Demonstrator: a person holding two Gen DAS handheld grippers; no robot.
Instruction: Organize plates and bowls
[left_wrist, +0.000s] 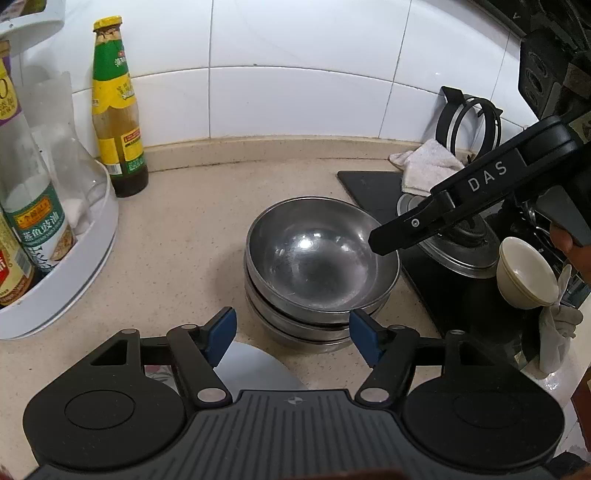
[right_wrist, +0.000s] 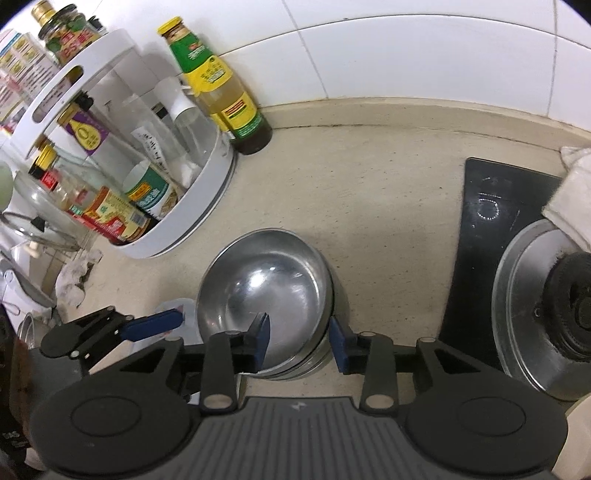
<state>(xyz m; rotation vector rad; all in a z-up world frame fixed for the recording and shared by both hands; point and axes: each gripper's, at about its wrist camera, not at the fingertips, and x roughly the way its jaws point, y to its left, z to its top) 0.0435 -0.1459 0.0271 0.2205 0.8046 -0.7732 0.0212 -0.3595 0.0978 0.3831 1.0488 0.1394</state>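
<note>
- Left gripper: released, blue pads spread wide and holding nothing; poised just short of the near side of the bowl stack.
- Right gripper: fingers parted, one blue pad over the top bowl's interior, the other outside the rim; contact with the rim cannot be told.
- Bowl stack: steel bowls nested on the beige countertop; at least three rims are countable, the top one tilted.
- One pale plate: on the counter beneath the left gripper, just beside the stack.
- One cream bowl: right of the stack, over the black stove.
- One white cloth: on the stove's far edge.
- One sauce bottle: yellow cap, standing against the tiled wall.
- One white condiment rack: left of the stack, crowded with bottles and jars.
</note>
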